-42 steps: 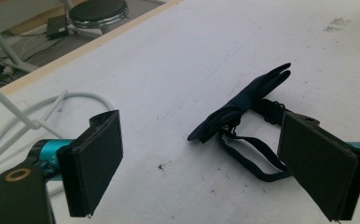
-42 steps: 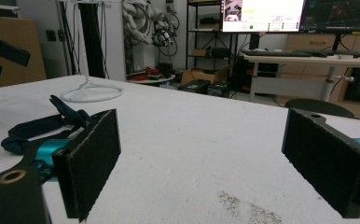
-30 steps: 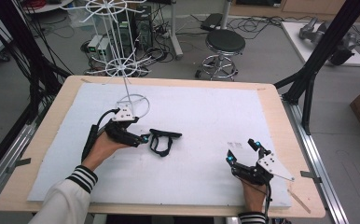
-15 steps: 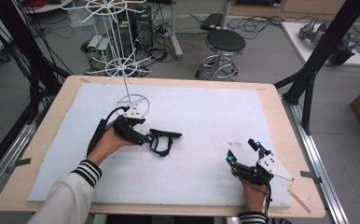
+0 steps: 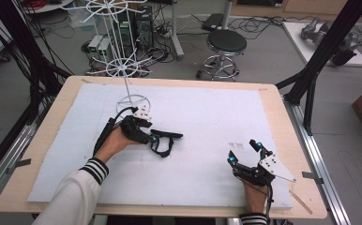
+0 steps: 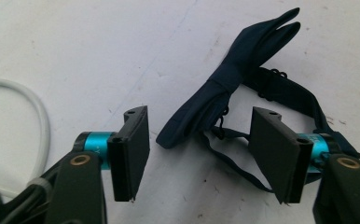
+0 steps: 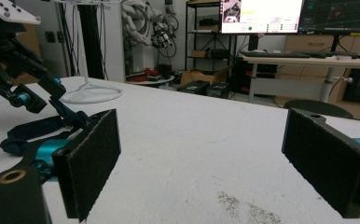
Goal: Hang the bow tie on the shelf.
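Left gripper poised over the dark bow tie; grasp not yet made.

The navy bow tie (image 6: 243, 79) lies flat on the white-covered desk (image 5: 216, 117), left of centre and just near of the white wire stand (image 5: 125, 65), its thin strap looped on the near side. The left gripper (image 6: 201, 154) hovers with jaws parted and empty, straddling the tie's near end and strap. The right gripper (image 5: 247, 157) rests at the near right, well apart, jaws also wide and holding nothing. Judgement: the closing should take the thick folded body, not the strap alone, which would likely slip or trail. Advise lowering until the pads (image 6: 138, 144) bracket the fold squarely, then closing gently, keeping clear of the stand's base ring.
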The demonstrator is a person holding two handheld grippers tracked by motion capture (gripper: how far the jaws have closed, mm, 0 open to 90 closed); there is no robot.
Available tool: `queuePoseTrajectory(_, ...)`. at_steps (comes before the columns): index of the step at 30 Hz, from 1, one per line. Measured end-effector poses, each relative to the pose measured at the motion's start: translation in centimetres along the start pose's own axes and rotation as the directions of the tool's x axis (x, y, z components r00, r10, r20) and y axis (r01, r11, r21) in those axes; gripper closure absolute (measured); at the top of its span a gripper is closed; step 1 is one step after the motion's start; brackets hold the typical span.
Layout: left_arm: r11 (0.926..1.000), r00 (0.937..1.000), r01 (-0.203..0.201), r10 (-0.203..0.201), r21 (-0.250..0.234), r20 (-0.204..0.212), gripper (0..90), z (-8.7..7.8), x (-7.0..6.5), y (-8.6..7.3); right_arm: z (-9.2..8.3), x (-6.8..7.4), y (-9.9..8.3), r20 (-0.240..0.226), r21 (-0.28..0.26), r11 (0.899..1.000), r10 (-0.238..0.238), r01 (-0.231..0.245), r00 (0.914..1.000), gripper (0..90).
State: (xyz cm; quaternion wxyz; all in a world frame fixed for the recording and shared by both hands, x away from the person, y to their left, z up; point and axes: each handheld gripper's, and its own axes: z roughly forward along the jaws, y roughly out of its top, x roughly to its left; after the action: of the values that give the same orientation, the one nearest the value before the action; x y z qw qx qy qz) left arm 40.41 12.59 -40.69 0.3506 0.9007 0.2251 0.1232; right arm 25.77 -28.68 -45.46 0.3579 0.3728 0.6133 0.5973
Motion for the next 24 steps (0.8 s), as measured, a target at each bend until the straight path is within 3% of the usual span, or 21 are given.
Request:
queuePoseTrajectory(8, 0.9983, 0.9995, -0.029, 0.03, 0.051, -0.007, 49.7, 0.4, 0.0, 0.3, 0.0, 0.0, 0.0, 0.001, 0.0, 1.0, 0.003, -0.003, 1.0, 10.7)
queuePoseTrajectory(10, 0.9979, 0.9998, -0.019, 0.019, 0.063, -0.009, 53.1, 0.6, 0.0, 0.4, 0.0, 0.0, 0.0, 0.001, -0.002, 1.0, 0.003, -0.003, 1.0, 10.7)
queuePoseTrajectory(18, 0.9937, 0.999, -0.037, 0.039, 0.105, -0.022, 63.2, 1.1, -0.2, 0.5, -0.1, -0.1, 0.0, -0.001, -0.008, 1.0, 0.002, -0.002, 1.0, 10.7)
queuePoseTrajectory(21, 0.9943, 0.9985, -0.033, 0.037, 0.102, -0.04, 68.9, 1.2, -0.4, 0.5, -0.1, -0.2, 0.0, -0.001, -0.015, 1.0, 0.011, -0.011, 0.9999, 10.7)
queuePoseTrajectory(24, 0.9929, 0.9981, -0.045, 0.05, 0.11, -0.035, 80.9, 1.1, -0.5, 0.6, -0.1, -0.1, 0.0, -0.001, -0.014, 1.0, 0.01, -0.01, 0.9999, 10.7)
